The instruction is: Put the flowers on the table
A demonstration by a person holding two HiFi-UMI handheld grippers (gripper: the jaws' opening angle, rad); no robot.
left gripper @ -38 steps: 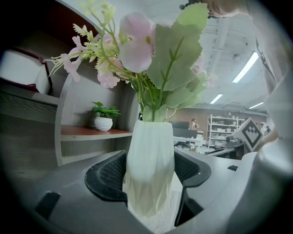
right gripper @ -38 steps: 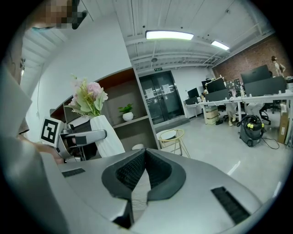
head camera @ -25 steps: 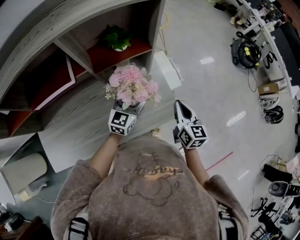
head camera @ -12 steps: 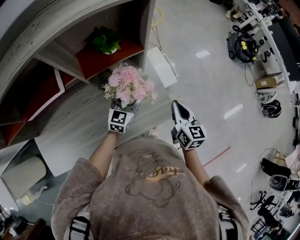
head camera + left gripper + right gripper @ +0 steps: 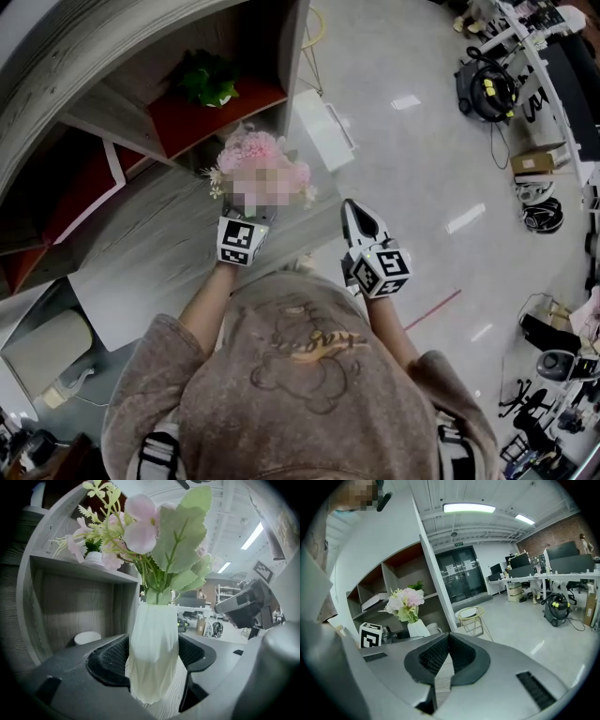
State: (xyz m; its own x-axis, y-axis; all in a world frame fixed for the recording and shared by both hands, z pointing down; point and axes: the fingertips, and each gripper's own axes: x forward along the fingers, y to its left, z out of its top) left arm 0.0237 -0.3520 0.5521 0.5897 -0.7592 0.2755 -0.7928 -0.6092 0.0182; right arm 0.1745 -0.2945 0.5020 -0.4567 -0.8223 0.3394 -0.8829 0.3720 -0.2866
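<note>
Left gripper [image 5: 153,663]: clamped on vase [image 5: 154,637] of flowers [image 5: 139,526], over table [image 5: 155,258].
Right gripper [image 5: 445,657]: jaws together, empty.

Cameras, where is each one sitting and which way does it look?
Head view: on the person's head, looking steeply down at the flowers, the table and both arms.
Left gripper view: on the left gripper, looking along its jaws, shut on the white vase.
Right gripper view: on the right gripper, jaws together and empty, facing the shelf.
Shared: head and right gripper views both show the flowers.
</note>
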